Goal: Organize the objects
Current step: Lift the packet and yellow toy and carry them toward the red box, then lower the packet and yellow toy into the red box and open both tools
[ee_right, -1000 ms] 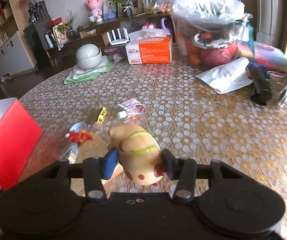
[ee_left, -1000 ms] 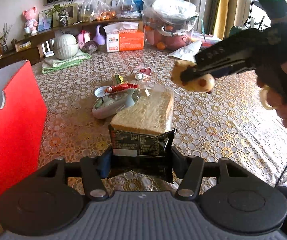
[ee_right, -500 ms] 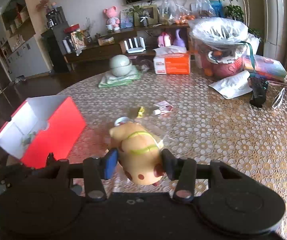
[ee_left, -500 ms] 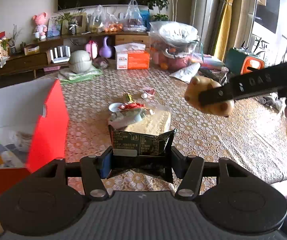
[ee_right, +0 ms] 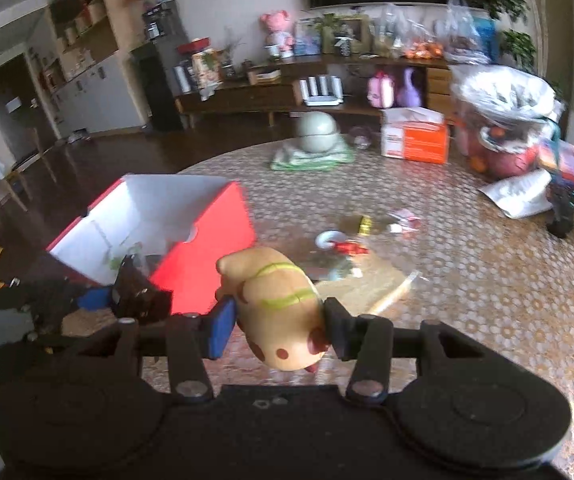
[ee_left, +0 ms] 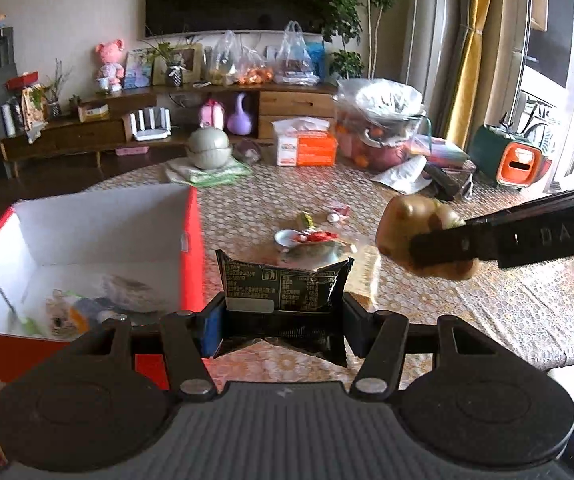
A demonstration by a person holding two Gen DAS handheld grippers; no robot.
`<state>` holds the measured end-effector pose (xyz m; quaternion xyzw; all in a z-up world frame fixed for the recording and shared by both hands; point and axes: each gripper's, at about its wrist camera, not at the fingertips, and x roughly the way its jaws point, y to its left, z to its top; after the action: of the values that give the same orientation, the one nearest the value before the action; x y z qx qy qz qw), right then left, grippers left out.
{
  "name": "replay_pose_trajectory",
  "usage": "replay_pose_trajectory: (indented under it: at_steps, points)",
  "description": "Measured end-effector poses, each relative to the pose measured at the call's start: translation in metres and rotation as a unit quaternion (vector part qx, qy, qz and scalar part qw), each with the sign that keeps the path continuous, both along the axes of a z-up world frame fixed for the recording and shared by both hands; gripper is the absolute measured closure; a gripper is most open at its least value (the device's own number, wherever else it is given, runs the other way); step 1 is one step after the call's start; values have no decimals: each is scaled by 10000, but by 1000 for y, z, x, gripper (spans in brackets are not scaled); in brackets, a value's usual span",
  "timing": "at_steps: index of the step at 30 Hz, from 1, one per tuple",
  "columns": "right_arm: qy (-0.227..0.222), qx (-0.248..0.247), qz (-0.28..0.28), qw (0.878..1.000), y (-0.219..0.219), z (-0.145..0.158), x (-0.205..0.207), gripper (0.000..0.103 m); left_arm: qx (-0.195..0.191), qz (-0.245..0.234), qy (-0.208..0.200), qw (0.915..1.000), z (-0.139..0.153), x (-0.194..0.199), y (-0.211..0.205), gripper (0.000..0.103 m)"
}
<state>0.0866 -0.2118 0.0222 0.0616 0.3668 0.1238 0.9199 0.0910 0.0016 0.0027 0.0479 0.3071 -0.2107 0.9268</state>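
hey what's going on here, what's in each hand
A person is tidying a cluttered table with a gripper in each hand. The left gripper is clamped on a black snack packet, held in the air just beside the open red box, which already has a few items inside. The right gripper is clamped on a tan toy animal, also held above the table. A few small items lie loose on the tablecloth.

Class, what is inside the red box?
Inside the red box, white walls and several small, blurry items on its floor; the near wall hides the rest.
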Motion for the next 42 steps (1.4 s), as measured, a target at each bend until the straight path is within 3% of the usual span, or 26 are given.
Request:
replay_pose_trajectory:
  at_steps: [22, 32, 42]
  points:
    - [-211, -479, 1123, 9923, 132, 11, 35, 56, 227, 953, -83, 9951, 11, 23, 129, 45]
    - [-111, -671, 1244, 9899, 168, -1, 86, 55, 504, 1275, 55, 9905, 9, 73, 170, 45]
    - [150, -1000, 1237, 9872, 188, -34, 128, 55, 716, 1284, 522, 9878, -10, 137, 168, 45]
